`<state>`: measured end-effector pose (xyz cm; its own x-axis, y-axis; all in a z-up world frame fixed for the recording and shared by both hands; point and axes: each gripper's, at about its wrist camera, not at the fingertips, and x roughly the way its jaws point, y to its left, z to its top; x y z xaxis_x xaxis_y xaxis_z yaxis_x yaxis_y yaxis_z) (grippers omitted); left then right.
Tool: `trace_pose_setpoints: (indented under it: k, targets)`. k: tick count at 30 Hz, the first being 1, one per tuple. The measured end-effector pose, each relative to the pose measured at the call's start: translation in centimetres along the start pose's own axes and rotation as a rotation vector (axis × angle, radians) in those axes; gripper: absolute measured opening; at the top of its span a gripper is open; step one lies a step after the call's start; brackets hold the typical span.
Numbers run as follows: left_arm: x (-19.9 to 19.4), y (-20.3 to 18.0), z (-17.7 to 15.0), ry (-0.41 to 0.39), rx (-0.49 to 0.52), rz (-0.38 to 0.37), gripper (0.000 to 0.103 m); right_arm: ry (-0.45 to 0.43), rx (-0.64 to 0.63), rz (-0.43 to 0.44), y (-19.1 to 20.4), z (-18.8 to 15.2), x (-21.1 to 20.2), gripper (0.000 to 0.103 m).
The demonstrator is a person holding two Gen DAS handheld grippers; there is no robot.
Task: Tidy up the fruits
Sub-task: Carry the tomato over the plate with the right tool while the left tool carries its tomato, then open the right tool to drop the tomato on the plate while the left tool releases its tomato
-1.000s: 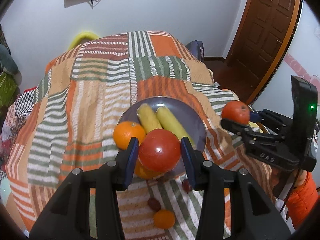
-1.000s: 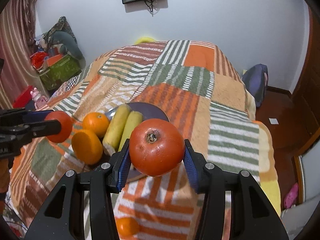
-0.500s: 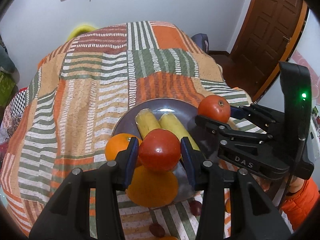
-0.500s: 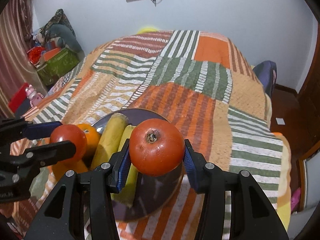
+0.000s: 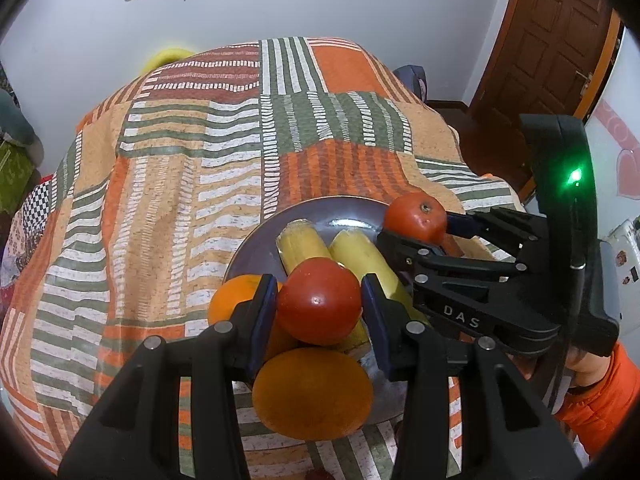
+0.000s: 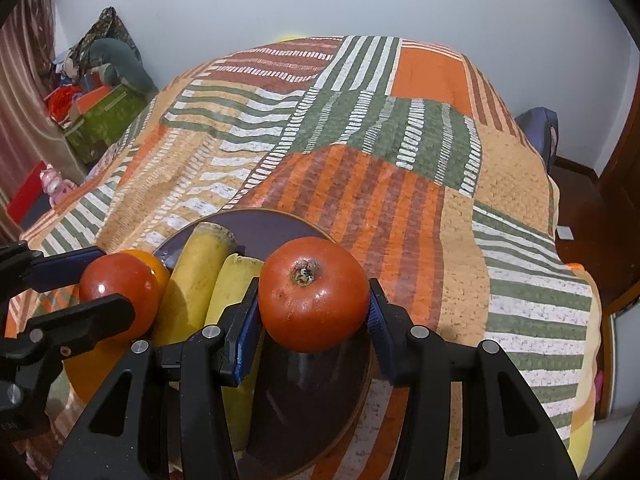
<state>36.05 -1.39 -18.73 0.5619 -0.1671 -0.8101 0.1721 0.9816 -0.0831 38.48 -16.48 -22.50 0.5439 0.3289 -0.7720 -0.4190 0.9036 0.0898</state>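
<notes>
My left gripper (image 5: 320, 308) is shut on a red tomato (image 5: 319, 301), held just above the near side of a dark plate (image 5: 348, 210). On that plate lie two yellow bananas (image 5: 304, 242) and two oranges (image 5: 312, 392). My right gripper (image 6: 314, 312) is shut on a second red tomato (image 6: 314, 294) with its stem scar up, over the plate's (image 6: 260, 220) right part. In the left wrist view the right gripper (image 5: 416, 226) comes in from the right with its tomato (image 5: 416, 216). The right wrist view shows the left gripper (image 6: 104, 284) and its tomato (image 6: 120, 288) at the left.
The plate rests on a bed under an orange, green and white striped patchwork cover (image 5: 180, 168). A wooden door (image 5: 560, 40) stands at the right. Boxes and clutter (image 6: 96, 116) lie on the floor left of the bed. An orange sleeve (image 5: 596, 412) shows behind the right gripper.
Both grippers have come forward and down over the plate, each still holding its tomato. The right gripper has closed in toward the left one.
</notes>
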Motion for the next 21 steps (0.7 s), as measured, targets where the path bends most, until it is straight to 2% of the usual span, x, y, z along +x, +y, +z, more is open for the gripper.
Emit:
trace_pose_setpoints:
  k: [11, 15, 17, 21]
  targets:
    - [0.2, -0.8, -0.5, 0.01, 0.029, 0.018, 0.046, 0.023, -0.011, -0.007, 0.1, 0.4, 0.4, 0.048]
    - [-0.8, -0.7, -0.4, -0.01, 0.019, 0.013, 0.056, 0.018, -0.01, 0.009, 0.0, 0.5, -0.4, 0.057]
    - [-1.7, -0.7, -0.4, -0.027, 0.02, 0.013, 0.057, -0.003, -0.018, 0.003, 0.2, 0.4, -1.2, 0.061]
    - [-4.0, -0.7, -0.7, -0.062, 0.021, 0.028, 0.063, -0.034, -0.032, 0.004, 0.6, 0.2, -3.4, 0.062]
